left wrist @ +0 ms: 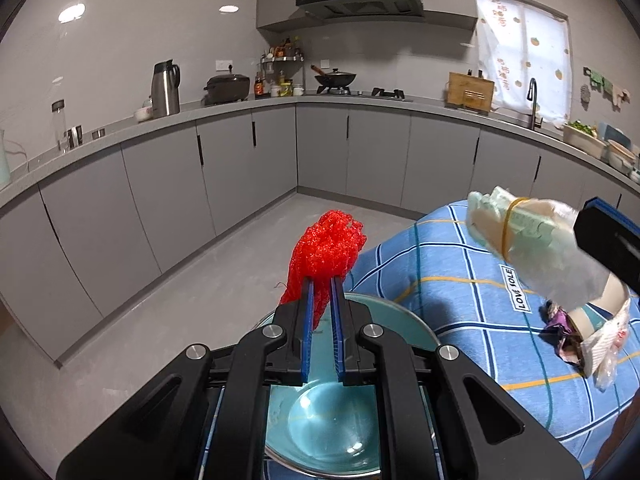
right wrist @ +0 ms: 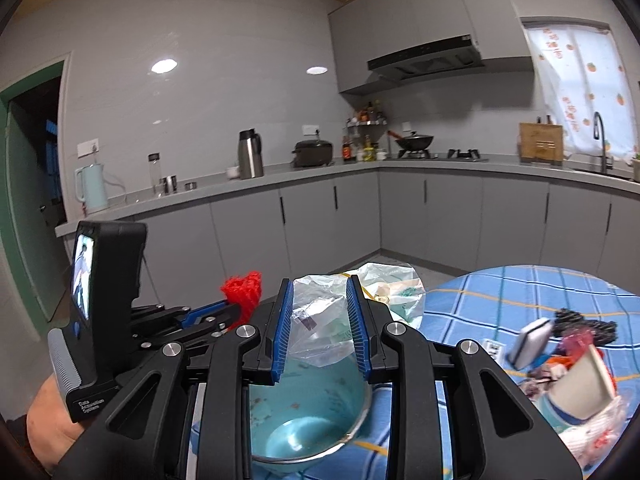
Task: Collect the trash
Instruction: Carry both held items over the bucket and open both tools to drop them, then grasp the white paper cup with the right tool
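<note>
Left wrist view: the left gripper (left wrist: 322,280) has its blue ribbed fingers (left wrist: 308,312) nearly closed, pinching a crumpled red mesh net (left wrist: 328,248), coarse and fibrous, above a round teal bowl (left wrist: 332,432) with a glossy glaze and a metal rim. Right wrist view: the right gripper (right wrist: 318,282) has its fingers clamped on a clear crinkled plastic bag (right wrist: 320,320), bound with a yellow rubber band (left wrist: 508,228), held over the same bowl. The bowl rests on a surface covered with a blue checked cloth (left wrist: 460,280). Further trash lies on the cloth to the right: a paper cup (right wrist: 576,384), purple wrapper (left wrist: 560,320) and thin white plastic (left wrist: 608,348).
</note>
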A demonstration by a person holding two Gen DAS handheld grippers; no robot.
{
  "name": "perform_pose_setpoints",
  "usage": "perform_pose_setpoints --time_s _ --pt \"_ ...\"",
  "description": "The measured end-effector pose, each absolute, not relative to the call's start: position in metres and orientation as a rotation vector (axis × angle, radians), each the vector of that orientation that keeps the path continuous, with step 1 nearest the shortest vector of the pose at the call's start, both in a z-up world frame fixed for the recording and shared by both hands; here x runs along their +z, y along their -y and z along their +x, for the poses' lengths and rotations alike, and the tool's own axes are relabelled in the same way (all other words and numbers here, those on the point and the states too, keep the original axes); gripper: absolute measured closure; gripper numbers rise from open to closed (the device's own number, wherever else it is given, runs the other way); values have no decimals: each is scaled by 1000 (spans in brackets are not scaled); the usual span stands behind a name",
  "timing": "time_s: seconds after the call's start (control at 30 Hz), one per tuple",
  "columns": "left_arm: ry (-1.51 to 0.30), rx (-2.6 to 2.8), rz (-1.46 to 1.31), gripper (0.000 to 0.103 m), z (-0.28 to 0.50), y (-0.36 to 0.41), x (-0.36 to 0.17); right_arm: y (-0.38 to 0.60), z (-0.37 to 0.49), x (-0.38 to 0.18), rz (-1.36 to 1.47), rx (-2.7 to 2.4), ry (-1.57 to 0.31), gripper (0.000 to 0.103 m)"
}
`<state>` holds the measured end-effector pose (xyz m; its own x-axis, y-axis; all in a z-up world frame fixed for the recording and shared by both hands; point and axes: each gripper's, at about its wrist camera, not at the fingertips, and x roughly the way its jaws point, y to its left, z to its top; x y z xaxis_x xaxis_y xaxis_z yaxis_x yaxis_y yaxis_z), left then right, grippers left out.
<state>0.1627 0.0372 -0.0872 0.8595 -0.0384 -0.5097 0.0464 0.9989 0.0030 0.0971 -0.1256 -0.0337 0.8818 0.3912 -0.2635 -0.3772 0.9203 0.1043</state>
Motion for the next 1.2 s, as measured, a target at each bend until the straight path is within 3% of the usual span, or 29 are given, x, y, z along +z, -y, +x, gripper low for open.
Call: perform_pose_setpoints --time_s 0.6,0.67,0.73,1.0,1.2 --pt "-594 -51 -24 90 175 -47 -111 104 123 -66 41 499 -376 75" --pt "-597 -44 -24 85 176 -49 -113 104 126 -70 43 503 -388 74" --pt "-594 -35 -21 63 177 -49 -112 103 129 -74 48 510 -400 72" --pt "-603 -10 -18 54 179 -53 -116 112 132 -77 71 474 -408 63" --pt "-584 10 -17 37 175 -56 -111 118 129 -79 69 450 -420 59"
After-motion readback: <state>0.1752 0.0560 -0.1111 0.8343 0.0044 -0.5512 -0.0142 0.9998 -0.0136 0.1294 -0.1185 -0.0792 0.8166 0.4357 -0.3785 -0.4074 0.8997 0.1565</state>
